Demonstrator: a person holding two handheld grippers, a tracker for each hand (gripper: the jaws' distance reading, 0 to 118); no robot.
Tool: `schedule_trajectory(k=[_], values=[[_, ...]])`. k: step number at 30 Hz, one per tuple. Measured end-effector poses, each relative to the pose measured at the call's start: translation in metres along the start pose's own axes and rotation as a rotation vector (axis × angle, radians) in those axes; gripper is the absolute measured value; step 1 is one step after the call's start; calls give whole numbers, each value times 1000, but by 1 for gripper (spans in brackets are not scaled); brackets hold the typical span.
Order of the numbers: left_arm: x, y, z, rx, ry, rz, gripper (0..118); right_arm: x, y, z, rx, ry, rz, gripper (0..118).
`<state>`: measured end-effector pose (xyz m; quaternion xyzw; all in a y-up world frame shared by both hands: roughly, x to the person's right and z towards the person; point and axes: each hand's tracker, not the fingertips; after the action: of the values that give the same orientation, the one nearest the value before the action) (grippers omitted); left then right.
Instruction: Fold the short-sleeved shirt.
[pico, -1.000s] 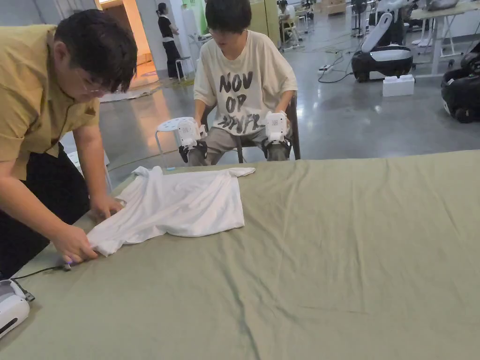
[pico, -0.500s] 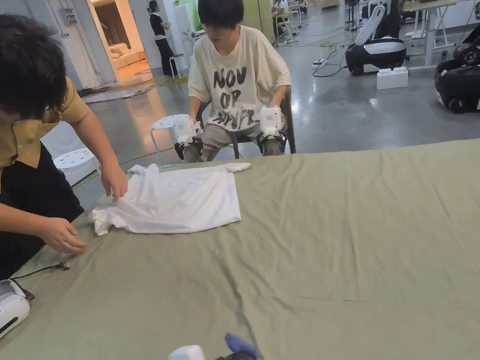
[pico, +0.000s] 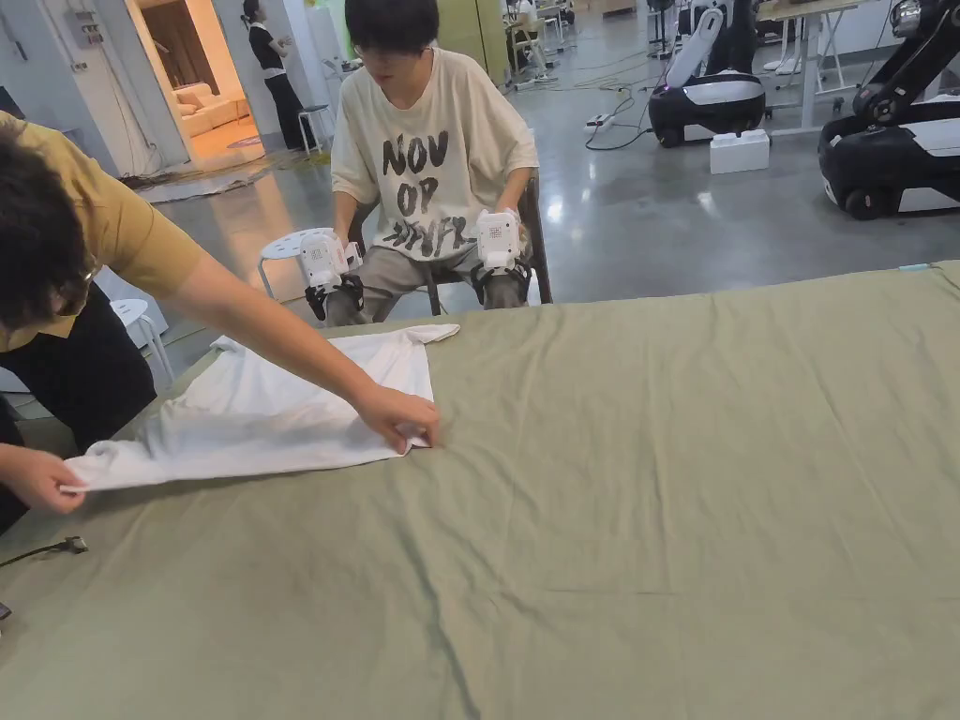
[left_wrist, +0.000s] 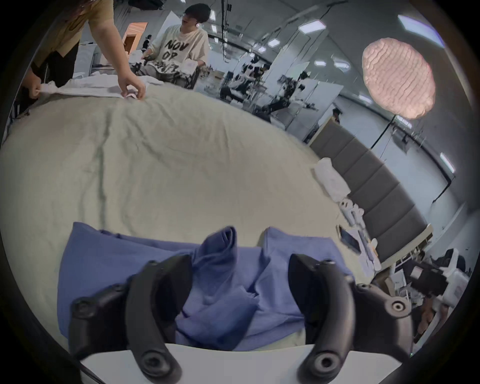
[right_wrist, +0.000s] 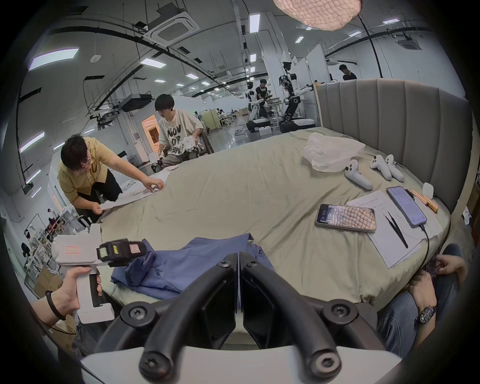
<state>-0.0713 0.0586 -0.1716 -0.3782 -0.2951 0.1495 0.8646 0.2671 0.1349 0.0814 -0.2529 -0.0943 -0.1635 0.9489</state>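
Left gripper view shows the blue shirt (left_wrist: 166, 270) rumpled and unfolded on the bed (left_wrist: 181, 166), left gripper (left_wrist: 240, 283) jaws released, right gripper (right_wrist: 238, 275) jaws clenched empty.

Large open hall, bed in foreground.

Bed covered by a creased olive-green sheet (pico: 675, 487); grey padded headboard (right_wrist: 394, 117) with vertical channels at one end. Floor is polished grey concrete (pico: 712, 234), reflecting light. White round stool (pico: 286, 248) beside the bed's far edge. Ceiling carries rectangular light panels (right_wrist: 53, 57) and a cassette air-conditioning unit (right_wrist: 171, 30). Lit doorway (pico: 202, 94) opens onto a warm-toned room.
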Motion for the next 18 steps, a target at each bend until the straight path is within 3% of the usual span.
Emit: schedule_trajectory(k=[1, 2, 3, 5, 6, 14, 18], values=[[-2, 2, 6, 28, 16, 15, 70, 0, 0, 0, 0, 0, -2, 0], [-7, 5, 12, 39, 5, 44, 43, 0, 0, 1, 2, 0, -3, 0], [-16, 5, 15, 62, -32, 103, 0, 1, -1, 1, 3, 3, -5, 0], [-16, 0, 13, 41, -28, 178, 0, 2, -2, 0, -1, 10, -10, 0], [-18, -2, 10, 42, 20, 155, 0, 2, -2, 0, -3, 11, -10, 0], [-12, -38, -54, -148, -34, 159, 0, -2, -4, 0, -16, 9, -13, 0], [3, -32, -55, -164, 12, 40, 0, -3, -6, -2, -21, 17, -11, 0]])
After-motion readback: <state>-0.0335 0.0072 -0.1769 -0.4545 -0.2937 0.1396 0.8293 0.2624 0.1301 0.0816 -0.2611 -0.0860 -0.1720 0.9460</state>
